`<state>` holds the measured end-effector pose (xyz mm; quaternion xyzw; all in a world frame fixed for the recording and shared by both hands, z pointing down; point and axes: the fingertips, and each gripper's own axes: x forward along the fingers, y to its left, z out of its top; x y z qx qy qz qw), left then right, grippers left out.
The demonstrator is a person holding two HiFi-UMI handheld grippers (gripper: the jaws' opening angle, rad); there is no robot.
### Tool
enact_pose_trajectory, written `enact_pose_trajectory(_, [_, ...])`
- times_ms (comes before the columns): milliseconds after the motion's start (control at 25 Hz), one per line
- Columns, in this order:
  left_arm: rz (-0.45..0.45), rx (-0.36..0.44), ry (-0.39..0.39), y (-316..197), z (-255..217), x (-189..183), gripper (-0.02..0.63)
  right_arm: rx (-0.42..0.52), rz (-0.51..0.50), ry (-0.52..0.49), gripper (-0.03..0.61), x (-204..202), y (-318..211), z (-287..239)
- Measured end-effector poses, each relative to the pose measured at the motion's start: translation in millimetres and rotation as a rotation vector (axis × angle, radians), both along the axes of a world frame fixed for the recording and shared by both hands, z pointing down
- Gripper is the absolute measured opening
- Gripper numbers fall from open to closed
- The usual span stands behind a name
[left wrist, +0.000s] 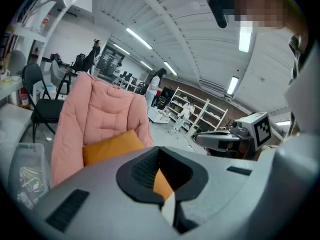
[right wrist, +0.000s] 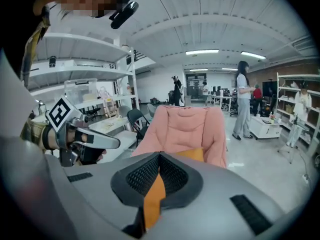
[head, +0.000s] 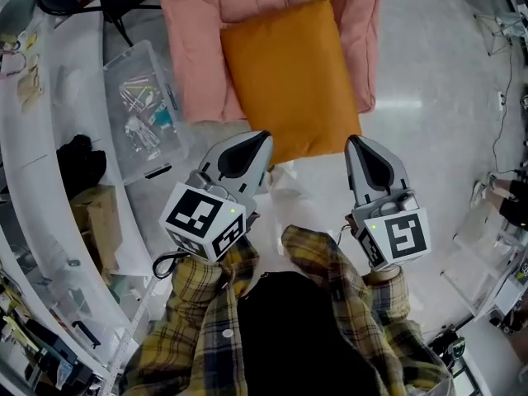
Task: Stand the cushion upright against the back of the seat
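An orange cushion lies flat on the seat of a pink padded chair, its near edge hanging over the seat's front. My left gripper is shut, its tip just in front of the cushion's near left corner. My right gripper is also shut, beside the near right corner. Neither holds anything. In the left gripper view the cushion rests against the pink backrest beyond my closed left gripper. The right gripper view shows the cushion and chair past my right gripper.
A clear plastic box of small parts stands on the floor left of the chair. A curved white table and a cardboard box line the left side. A black folding chair, shelves and people stand farther back.
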<state>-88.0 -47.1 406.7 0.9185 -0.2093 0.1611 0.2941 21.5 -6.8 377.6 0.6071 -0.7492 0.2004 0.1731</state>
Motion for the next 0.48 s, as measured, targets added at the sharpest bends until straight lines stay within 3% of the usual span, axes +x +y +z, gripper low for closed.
enact_pose_trajectory(160, [-0.010, -0.047, -0.007, 2, 32, 1, 0.003, -0.062, -0.035, 0.069, 0.020, 7, 3, 32])
enact_pose_trajectory(480, [0.004, -0.133, -0.073, 3, 113, 20, 0.006, -0.157, -0.111, 0.090, 0.021, 22, 7, 106])
